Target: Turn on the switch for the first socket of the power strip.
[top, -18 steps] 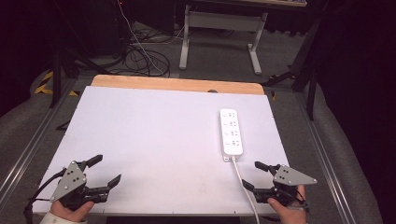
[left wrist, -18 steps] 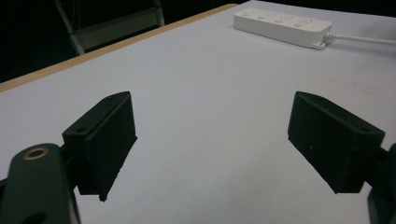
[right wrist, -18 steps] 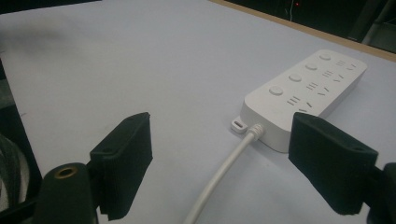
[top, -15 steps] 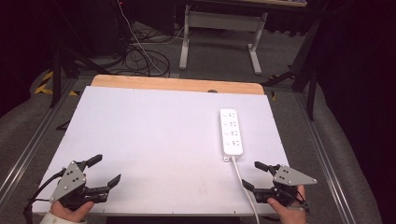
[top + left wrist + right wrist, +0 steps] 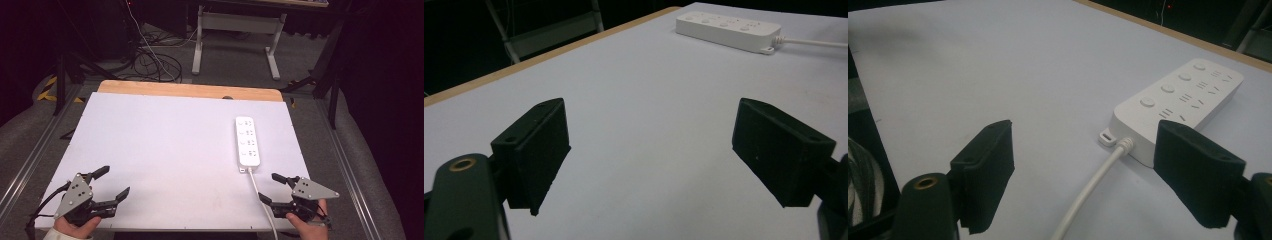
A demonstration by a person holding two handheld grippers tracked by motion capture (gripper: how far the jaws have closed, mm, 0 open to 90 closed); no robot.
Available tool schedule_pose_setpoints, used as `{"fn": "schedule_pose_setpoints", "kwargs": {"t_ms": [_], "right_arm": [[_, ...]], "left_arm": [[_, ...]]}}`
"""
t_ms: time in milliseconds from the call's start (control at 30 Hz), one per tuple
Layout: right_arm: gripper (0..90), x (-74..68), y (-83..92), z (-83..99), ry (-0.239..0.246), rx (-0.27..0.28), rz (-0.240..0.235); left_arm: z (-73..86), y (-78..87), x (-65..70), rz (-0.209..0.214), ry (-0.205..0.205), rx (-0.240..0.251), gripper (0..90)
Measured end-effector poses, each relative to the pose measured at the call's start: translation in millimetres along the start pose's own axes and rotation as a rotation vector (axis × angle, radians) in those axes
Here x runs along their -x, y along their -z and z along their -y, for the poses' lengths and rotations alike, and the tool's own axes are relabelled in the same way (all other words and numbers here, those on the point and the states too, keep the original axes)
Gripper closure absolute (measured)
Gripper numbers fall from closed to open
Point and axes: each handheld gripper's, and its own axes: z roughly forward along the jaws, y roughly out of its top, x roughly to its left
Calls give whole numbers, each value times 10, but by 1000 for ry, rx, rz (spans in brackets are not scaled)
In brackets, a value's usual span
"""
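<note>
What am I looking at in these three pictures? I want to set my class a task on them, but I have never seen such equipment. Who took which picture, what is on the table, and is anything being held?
A person sits at a white table and holds a hand tool in each hand: the left gripper and the right gripper. Each has two black jaws that can pinch things.

The high view comes from a fixed camera above, looking down on the table. The left gripper view and right gripper view come from small cameras riding on each tool, looking out between its jaws.

On the table lies a white power strip with its cable running toward the person, close by the right gripper.

Nothing is held: both grippers are open and empty.
</note>
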Motion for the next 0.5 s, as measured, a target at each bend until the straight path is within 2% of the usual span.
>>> {"fn": "schedule_pose_setpoints", "kwargs": {"t_ms": [200,333,500], "right_arm": [[265,-23,8,-55,22,-5,-2],[277,-26,21,-121,58,-22,9],[283,9,11,-252,57,-13,13]], "left_arm": [[2,-4,-7,0,5,-2,162],[3,-3,-12,-6,9,-2,162],[2,-6,-1,-9,8,-3,163]]}}
